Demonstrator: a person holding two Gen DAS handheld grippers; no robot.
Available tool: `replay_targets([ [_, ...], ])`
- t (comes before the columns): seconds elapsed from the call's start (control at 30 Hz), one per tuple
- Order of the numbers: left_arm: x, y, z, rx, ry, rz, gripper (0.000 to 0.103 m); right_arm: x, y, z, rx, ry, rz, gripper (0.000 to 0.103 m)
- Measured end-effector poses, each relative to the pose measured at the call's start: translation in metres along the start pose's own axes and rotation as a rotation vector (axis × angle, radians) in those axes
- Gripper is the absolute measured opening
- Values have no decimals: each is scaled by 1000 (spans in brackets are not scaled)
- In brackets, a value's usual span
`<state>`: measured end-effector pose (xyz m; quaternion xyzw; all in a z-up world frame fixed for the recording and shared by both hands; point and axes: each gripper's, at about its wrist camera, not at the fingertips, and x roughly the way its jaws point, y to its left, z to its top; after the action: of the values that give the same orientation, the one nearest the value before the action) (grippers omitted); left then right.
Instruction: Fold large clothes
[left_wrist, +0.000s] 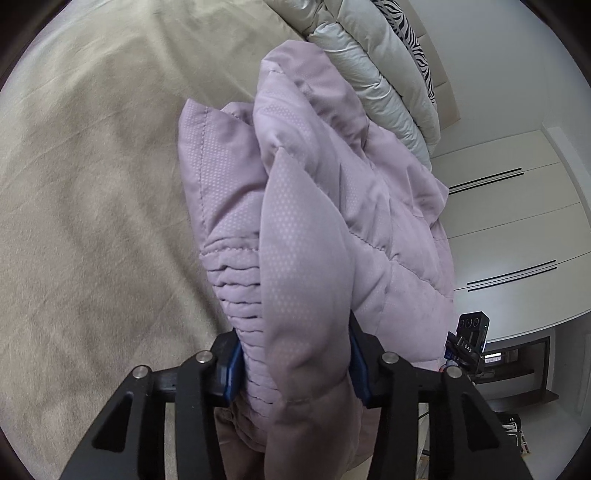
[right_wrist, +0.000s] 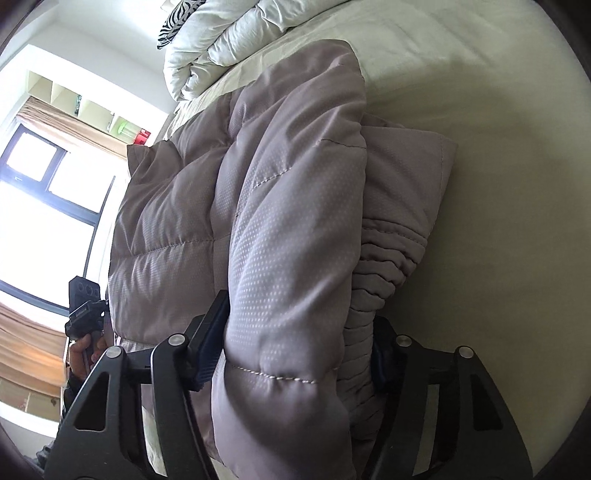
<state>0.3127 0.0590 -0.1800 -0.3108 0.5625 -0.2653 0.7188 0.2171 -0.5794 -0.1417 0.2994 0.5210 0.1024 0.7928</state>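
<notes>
A pale pink quilted puffer jacket (left_wrist: 314, 206) is bunched and held over a beige bed sheet (left_wrist: 92, 177). My left gripper (left_wrist: 295, 365) is shut on a thick fold of it, with a ribbed cuff against the left pad. In the right wrist view the same jacket (right_wrist: 266, 206) drapes over the bed (right_wrist: 498, 184). My right gripper (right_wrist: 291, 354) is shut on another thick fold by a ribbed cuff. The other gripper shows small in each view: the right one (left_wrist: 469, 343) and the left one (right_wrist: 85, 306).
A rolled white duvet (left_wrist: 380, 70) and a zebra-print pillow (left_wrist: 417, 40) lie at the head of the bed. White wardrobe doors (left_wrist: 517, 221) stand beside the bed. A window with curtains (right_wrist: 44, 177) and shelves are on the other side.
</notes>
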Motion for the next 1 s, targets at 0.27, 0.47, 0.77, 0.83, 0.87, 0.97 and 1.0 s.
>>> replay_targets([
  [0.27,-38,-25,-25,25,-49,-9,37,-31,40,-5,-58,-62,-33,44],
  [0.47,-91,-43,-71,49,-94,-20,36,-58,68,-35,-109,-80,-13,42],
  [0.77,-150,-55,-161,69,-97,-21,36,-88,73,-100,-144,-90,21,42],
  [0.83,-152,-53,-175,75,-86,-10,36,-88,70,-115,-140,-86,24,42],
  [0.87,-151,-48,-181,66,-77,-6,36,-87,64,-118,-128,-82,28,42],
  [0.97,-140,-38,-194,63,-60,48,41,-76,42,-125,-76,-62,29,43],
  [1.0,-138,-33,-197,52,-59,55,43,-70,37,-129,-64,-60,22,46],
])
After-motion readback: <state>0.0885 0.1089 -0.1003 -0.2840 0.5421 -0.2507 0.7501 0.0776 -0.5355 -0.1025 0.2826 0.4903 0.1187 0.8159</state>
